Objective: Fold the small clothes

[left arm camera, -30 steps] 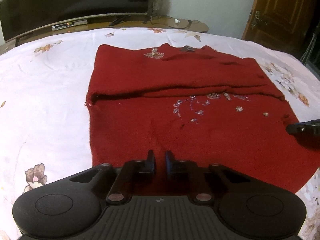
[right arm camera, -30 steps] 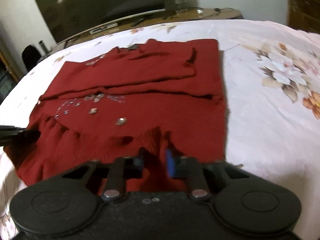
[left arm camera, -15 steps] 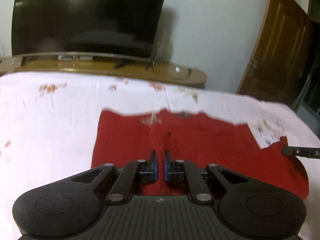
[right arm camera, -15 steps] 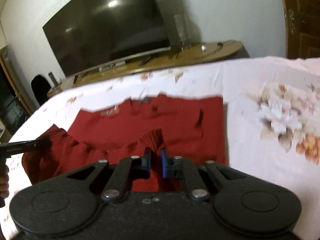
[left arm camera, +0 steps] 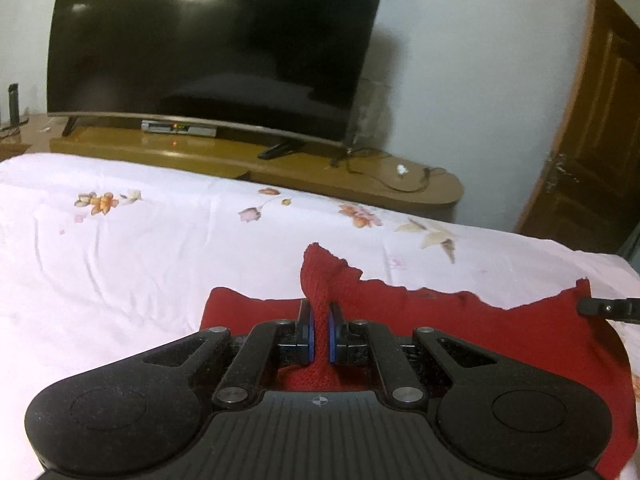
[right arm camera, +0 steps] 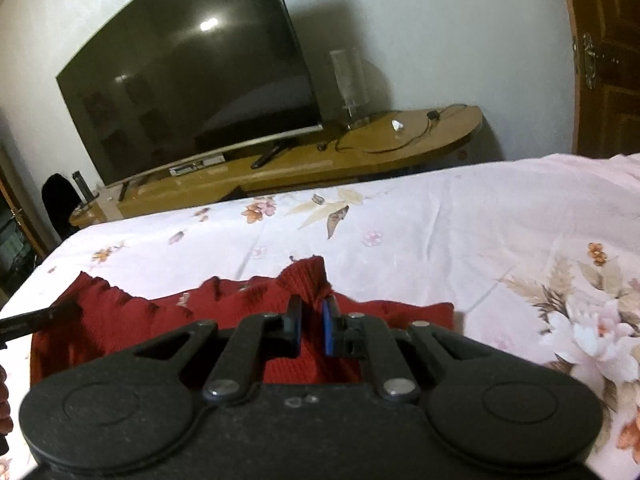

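Your left gripper [left arm camera: 319, 322] pinches a raised fold of the red sweater [left arm camera: 384, 304] between its narrow blue pads. Your right gripper [right arm camera: 311, 322] likewise clamps another raised edge of the sweater [right arm camera: 120, 324]. The sweater lies on a floral bedsheet [left arm camera: 120, 240], its gripped edge lifted. Beyond the bed stand a dark television [left arm camera: 216, 40] and a wooden door [left arm camera: 592, 128].

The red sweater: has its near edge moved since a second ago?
Yes. The red sweater has had its near edge lifted and carried forward, toward the TV, by both sets of jaws.
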